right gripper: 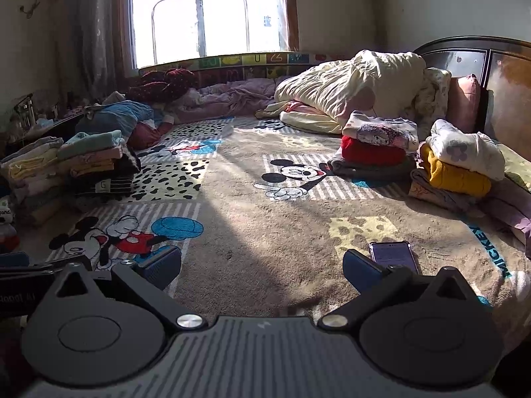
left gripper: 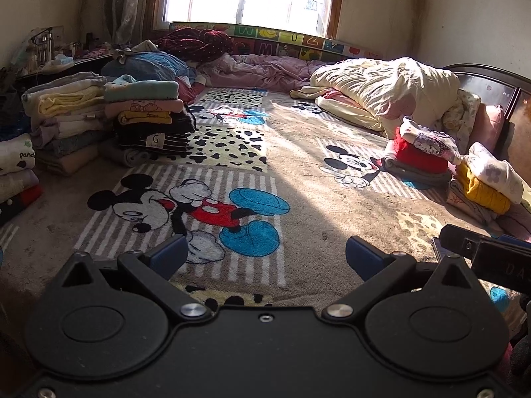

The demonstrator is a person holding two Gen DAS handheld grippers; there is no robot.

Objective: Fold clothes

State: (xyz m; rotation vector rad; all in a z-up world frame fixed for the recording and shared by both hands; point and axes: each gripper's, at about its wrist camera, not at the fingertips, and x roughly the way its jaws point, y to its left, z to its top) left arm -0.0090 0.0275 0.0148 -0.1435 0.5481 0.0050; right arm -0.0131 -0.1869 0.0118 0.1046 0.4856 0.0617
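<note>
At the far left stand tall stacks of folded clothes [left gripper: 66, 116], the nearest topped by a mint-green folded garment [left gripper: 142, 90] over pink, yellow and black-striped layers. Beneath everything lies a beige plush blanket printed with cartoon mice [left gripper: 298, 205], its centre bare and half in sunlight.

Left gripper [left gripper: 265, 255]: blue-padded jaws spread wide, nothing between them, held above the blanket. Right gripper [right gripper: 262, 265]: likewise spread apart and empty.

Just beyond the right gripper's right finger, a phone in a clear case [right gripper: 393, 255] lies flat on the blanket.

Further right, a rumpled cream quilt [right gripper: 351, 83] sits against the dark wooden headboard [right gripper: 481, 63]. Before it, two small folded piles: white printed top on a red garment [right gripper: 375, 152], and white floral top on a mustard garment [right gripper: 458, 175].
</note>
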